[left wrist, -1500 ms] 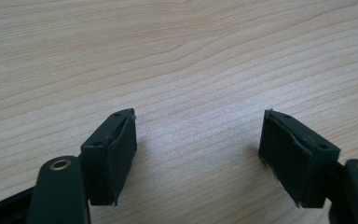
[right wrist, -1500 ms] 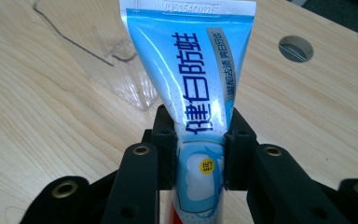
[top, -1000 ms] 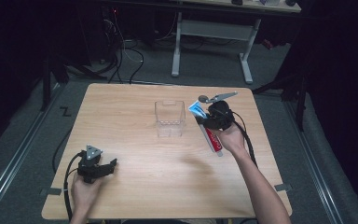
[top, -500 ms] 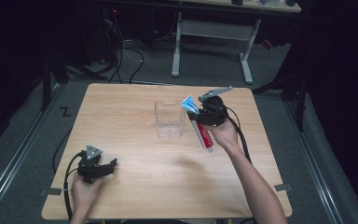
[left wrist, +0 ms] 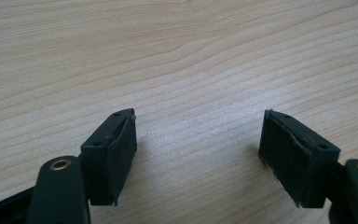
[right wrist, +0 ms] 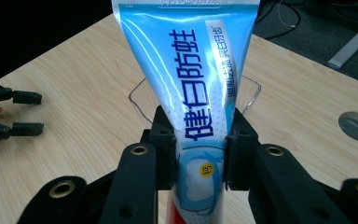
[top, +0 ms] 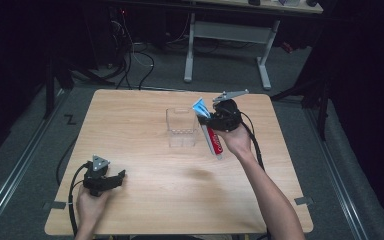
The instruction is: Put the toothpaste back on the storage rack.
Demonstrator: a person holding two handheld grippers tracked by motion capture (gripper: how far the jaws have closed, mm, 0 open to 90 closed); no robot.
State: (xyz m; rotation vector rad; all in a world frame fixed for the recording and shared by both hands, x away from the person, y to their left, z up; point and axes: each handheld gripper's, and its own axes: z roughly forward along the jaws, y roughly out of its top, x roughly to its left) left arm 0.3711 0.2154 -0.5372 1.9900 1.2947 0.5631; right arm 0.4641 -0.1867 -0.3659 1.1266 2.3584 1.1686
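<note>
Lower left of the high view, the left gripper (top: 116, 178) sits parked on the table (top: 145, 210), jaws spread wide with nothing between them. Just right of centre, the right gripper (top: 211, 119) is pinching a toothpaste tube (top: 213, 140), blue crimped end tipped toward the clear plastic container (top: 181, 127) beside it. Looks like the carry step; next it probably needs lining up over the opening, then letting go.

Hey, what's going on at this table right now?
A person works at a wooden table with tongs in each hand. The right tongs are shut on a blue and red toothpaste tube, held tilted just beside a clear plastic container near the middle of the table. The left tongs are open, with nothing between them, low over the near left part of the table.
</note>
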